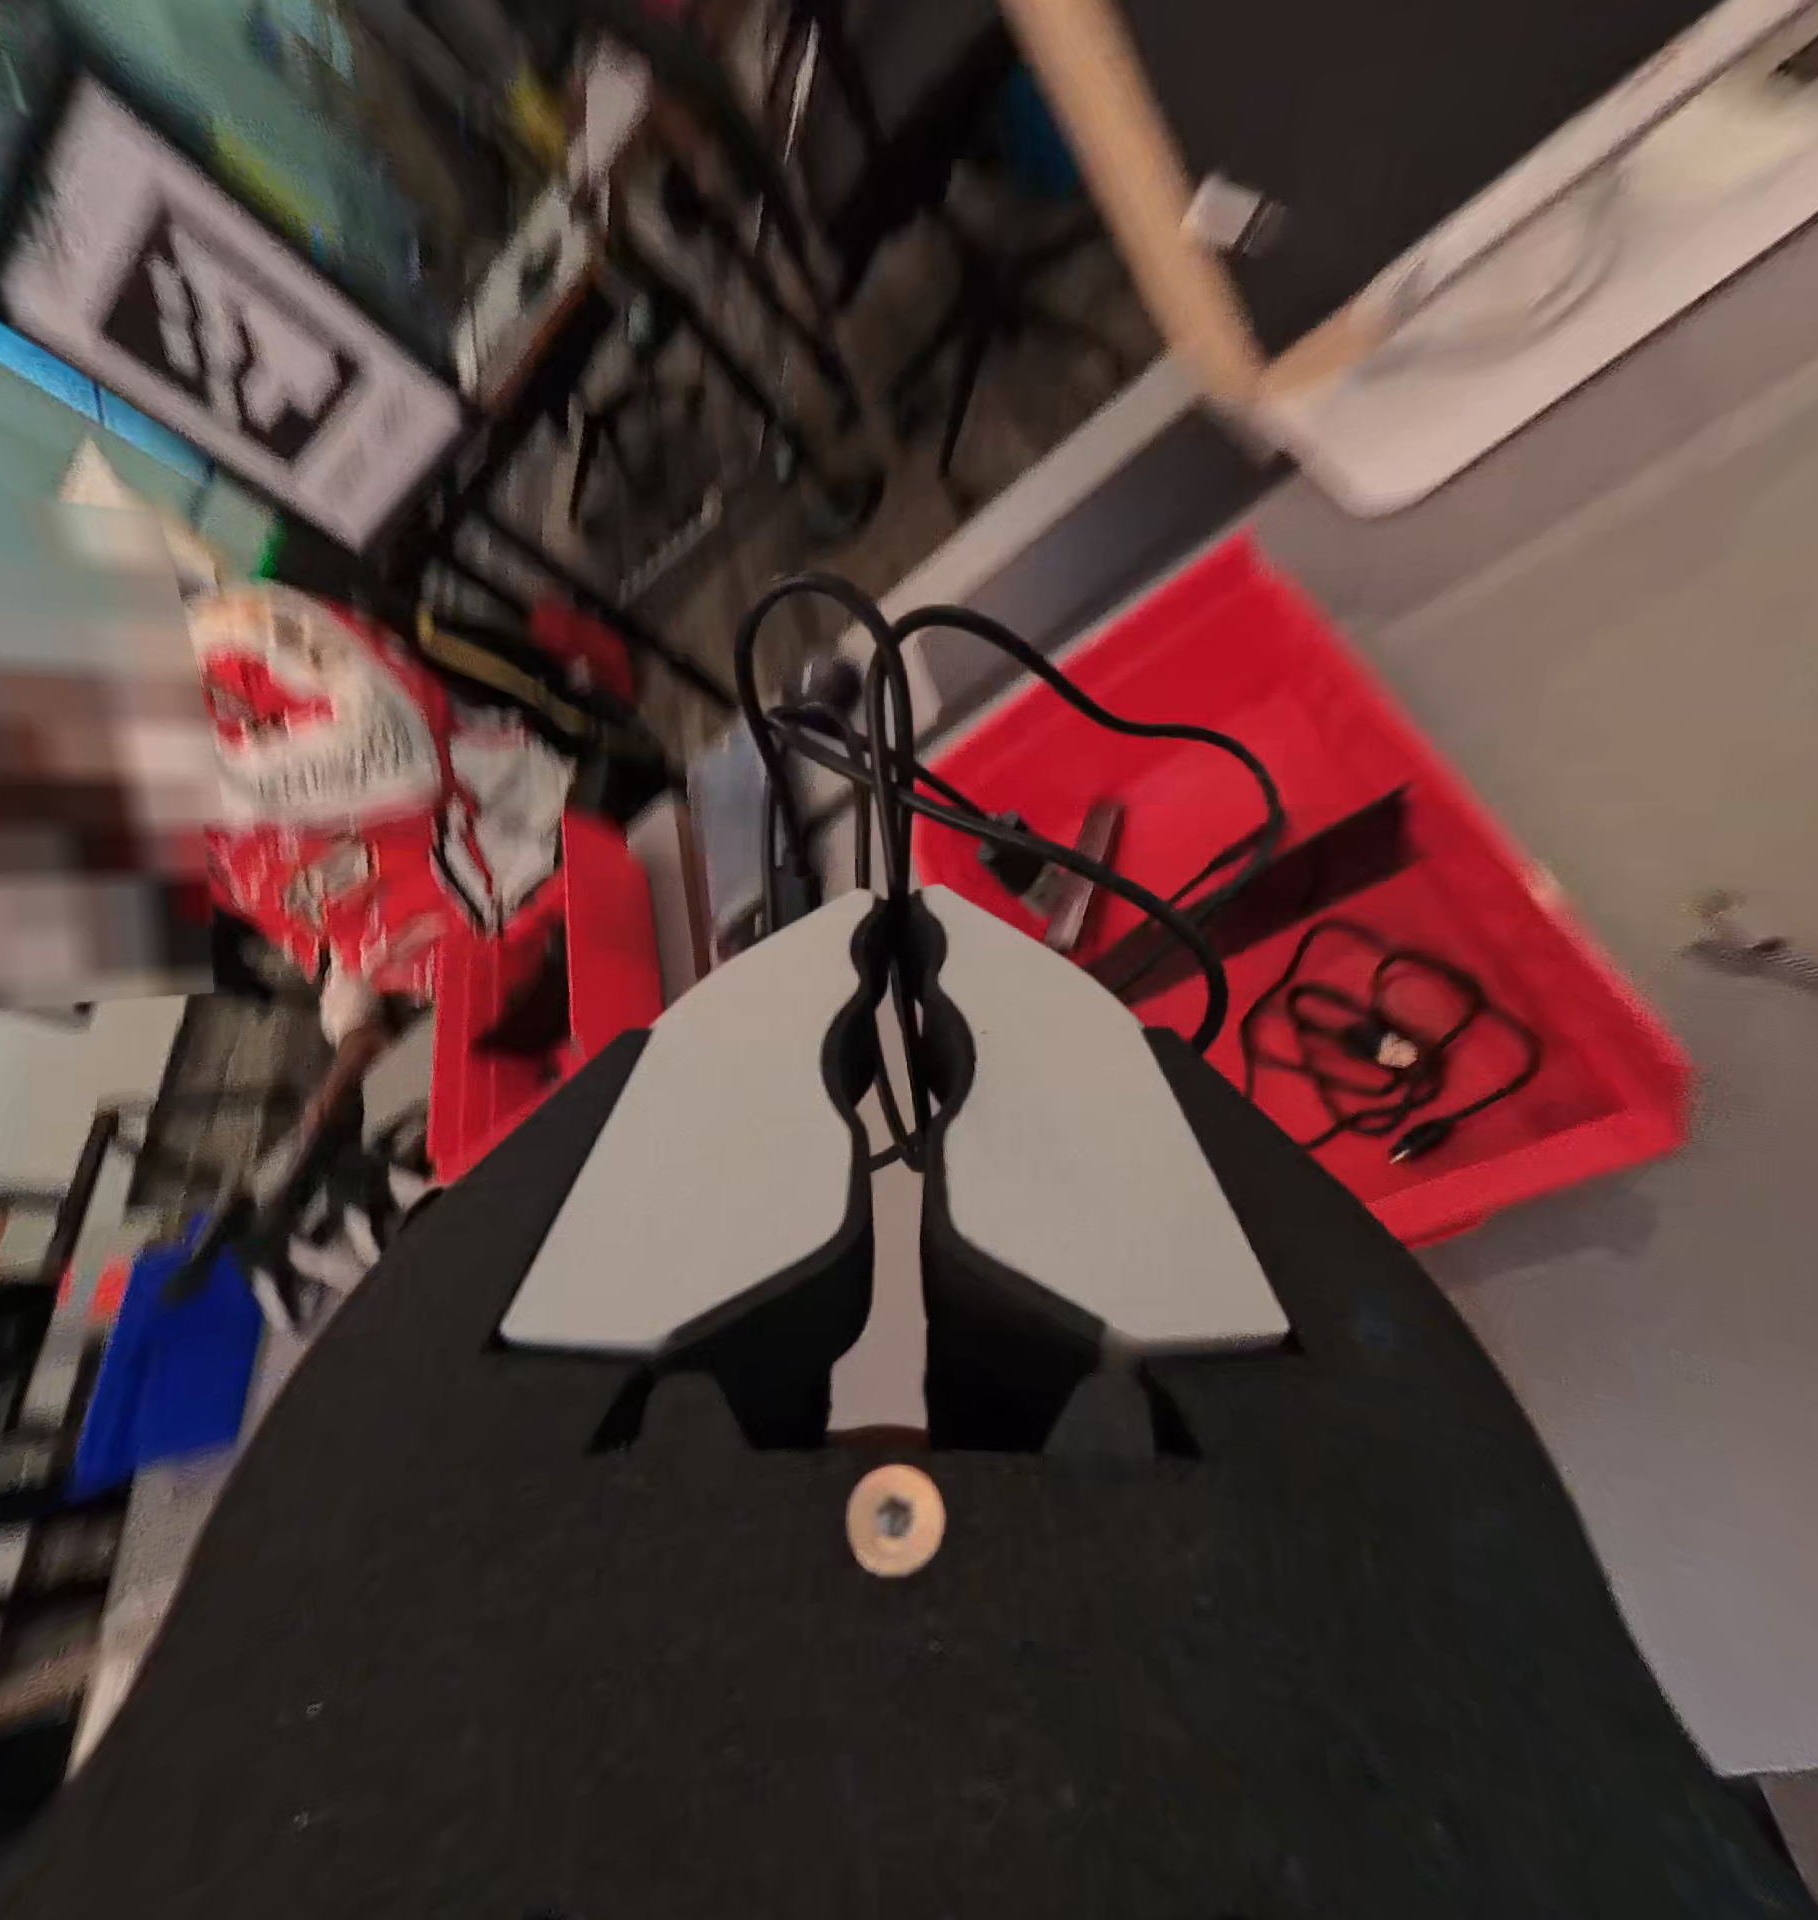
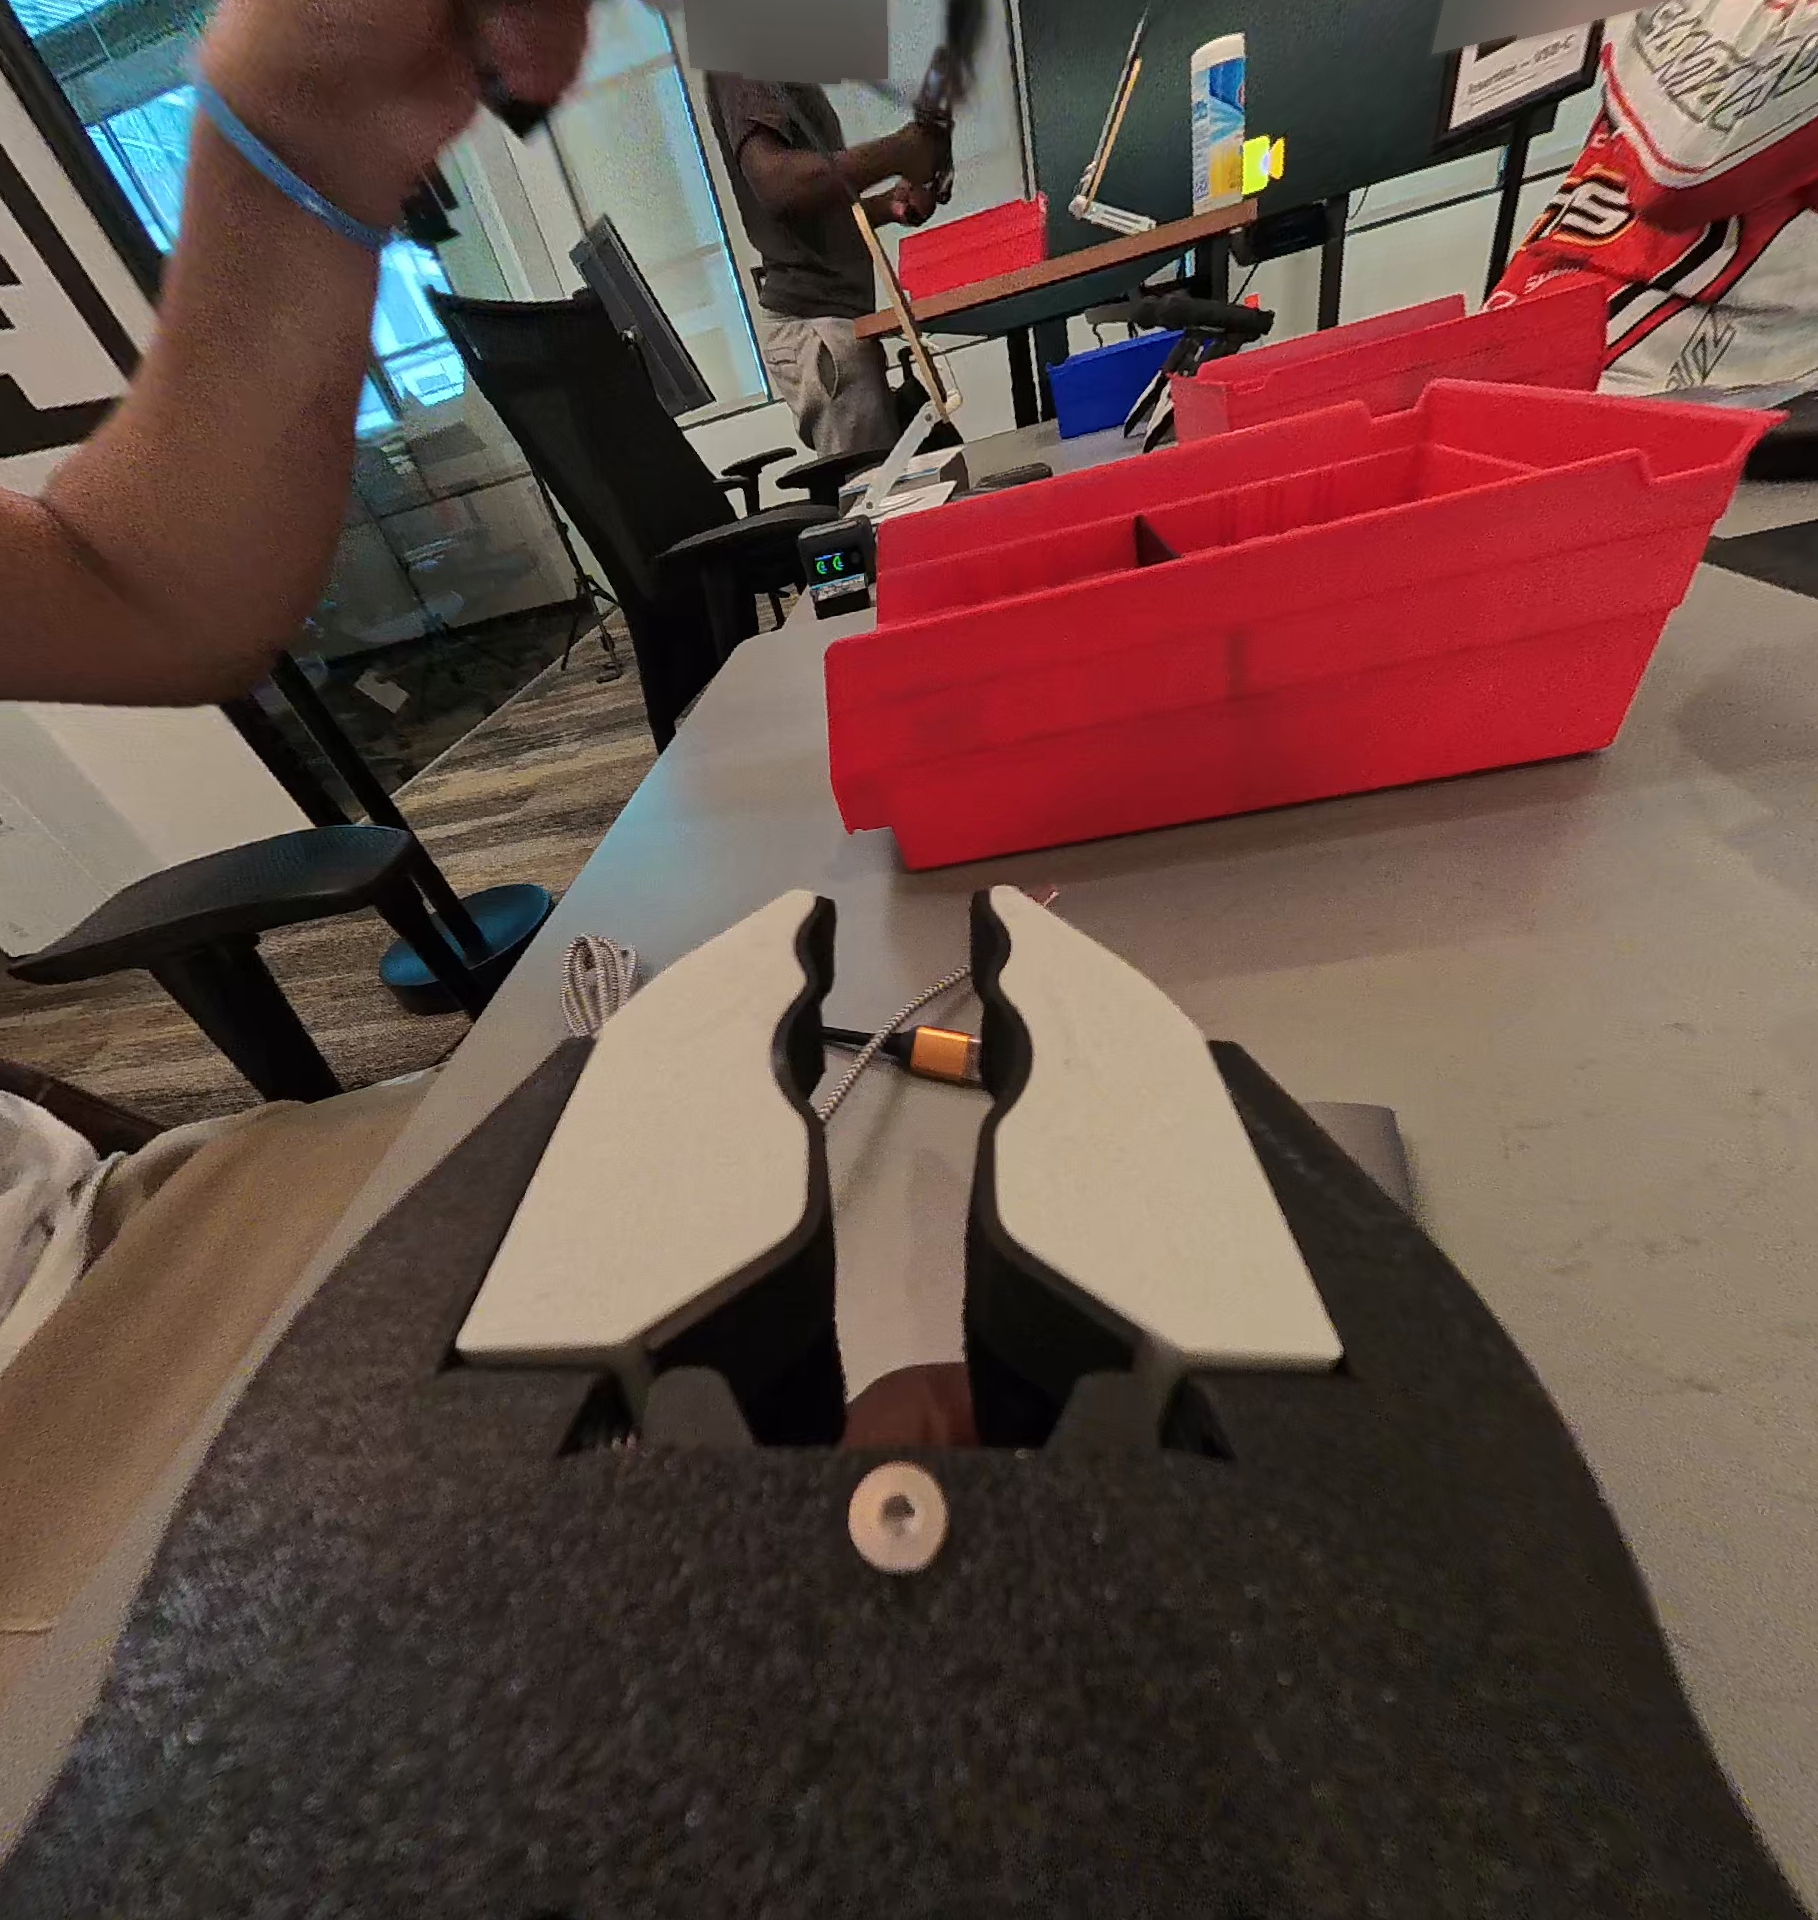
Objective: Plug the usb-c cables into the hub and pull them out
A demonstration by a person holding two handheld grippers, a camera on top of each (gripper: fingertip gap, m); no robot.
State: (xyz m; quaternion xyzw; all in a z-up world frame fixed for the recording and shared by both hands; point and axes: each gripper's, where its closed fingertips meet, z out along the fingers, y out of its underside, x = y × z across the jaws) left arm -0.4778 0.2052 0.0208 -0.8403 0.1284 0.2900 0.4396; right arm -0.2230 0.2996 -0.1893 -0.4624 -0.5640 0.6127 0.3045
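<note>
In the left wrist view my left gripper [image 1: 897,904] is shut on a thin black cable [image 1: 1040,717], lifted in the air above a red bin [image 1: 1507,831]. The cable loops up past the fingertips and trails down to the right. The view is motion-blurred. In the right wrist view my right gripper [image 2: 903,914] is open and low over the grey table [image 2: 1507,1039]. An orange USB-C plug [image 2: 941,1049] on a braided grey-white cable [image 2: 598,977] lies between its fingers, close to the right one. A dark flat slab [image 2: 1346,1138] shows beside the right finger, mostly hidden.
A second tangled black cable [image 1: 1388,1039] lies in the red bin, which stands on the table just beyond my right gripper [image 2: 1248,675]. A raised forearm [image 2: 209,416] is at the upper left. Black chairs [image 2: 614,436] and another person [image 2: 822,260] are behind the table's left edge.
</note>
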